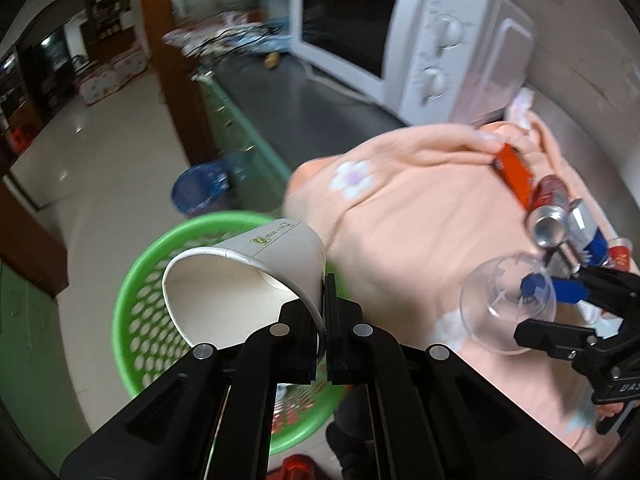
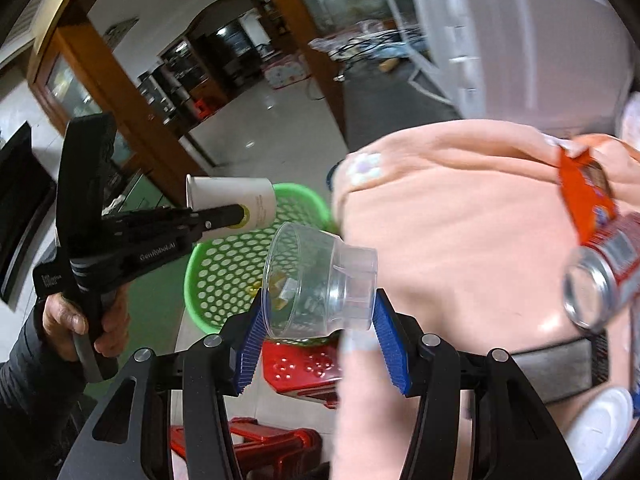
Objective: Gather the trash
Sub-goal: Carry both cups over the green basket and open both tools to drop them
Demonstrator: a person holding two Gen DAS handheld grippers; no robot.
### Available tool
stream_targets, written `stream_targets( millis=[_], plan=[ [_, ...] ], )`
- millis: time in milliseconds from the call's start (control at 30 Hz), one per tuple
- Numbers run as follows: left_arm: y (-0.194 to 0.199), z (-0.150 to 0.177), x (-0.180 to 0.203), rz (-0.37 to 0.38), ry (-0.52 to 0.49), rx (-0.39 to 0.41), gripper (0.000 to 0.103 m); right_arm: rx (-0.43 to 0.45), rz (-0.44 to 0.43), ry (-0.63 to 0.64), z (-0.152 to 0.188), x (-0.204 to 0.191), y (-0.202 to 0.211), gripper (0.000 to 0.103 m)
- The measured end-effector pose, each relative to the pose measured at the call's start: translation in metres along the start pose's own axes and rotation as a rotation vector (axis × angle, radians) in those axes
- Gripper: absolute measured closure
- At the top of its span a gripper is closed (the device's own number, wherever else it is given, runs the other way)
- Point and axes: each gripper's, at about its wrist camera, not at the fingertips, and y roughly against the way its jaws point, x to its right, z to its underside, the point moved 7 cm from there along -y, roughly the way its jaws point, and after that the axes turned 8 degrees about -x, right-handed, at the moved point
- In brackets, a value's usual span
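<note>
While the left gripper (image 1: 325, 280) pinches a smooth white paper cup (image 1: 256, 276) by its wall above the perforated green basket (image 1: 136, 320), the right gripper (image 2: 318, 316) clamps a clear ribbed plastic cup (image 2: 316, 280) beside the peach cloth's (image 2: 460, 240) edge.

home kitchen: microwave (image 1: 400, 36), counter (image 1: 304, 108).
</note>
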Motion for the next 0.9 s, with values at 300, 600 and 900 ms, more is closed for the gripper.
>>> stream_targets(
  millis=[300,600,900],
  plan=[
    [-0.016,0.028,-0.048,-0.101,0.087,-0.082,0.099,-0.062,-0.024,0.045,-0.017,-0.027,-0.045,0.053],
    [-0.022,0.054,-0.096,-0.142,0.213,-0.125,0.088,-0.116,-0.057,0.05,-0.035,-0.055,-0.093,0.053],
    [-0.014,0.056,-0.102,-0.159,0.238,-0.105,0.054,-0.1,-0.099,0.047,-0.038,-0.064,-0.1,0.038]
  ],
)
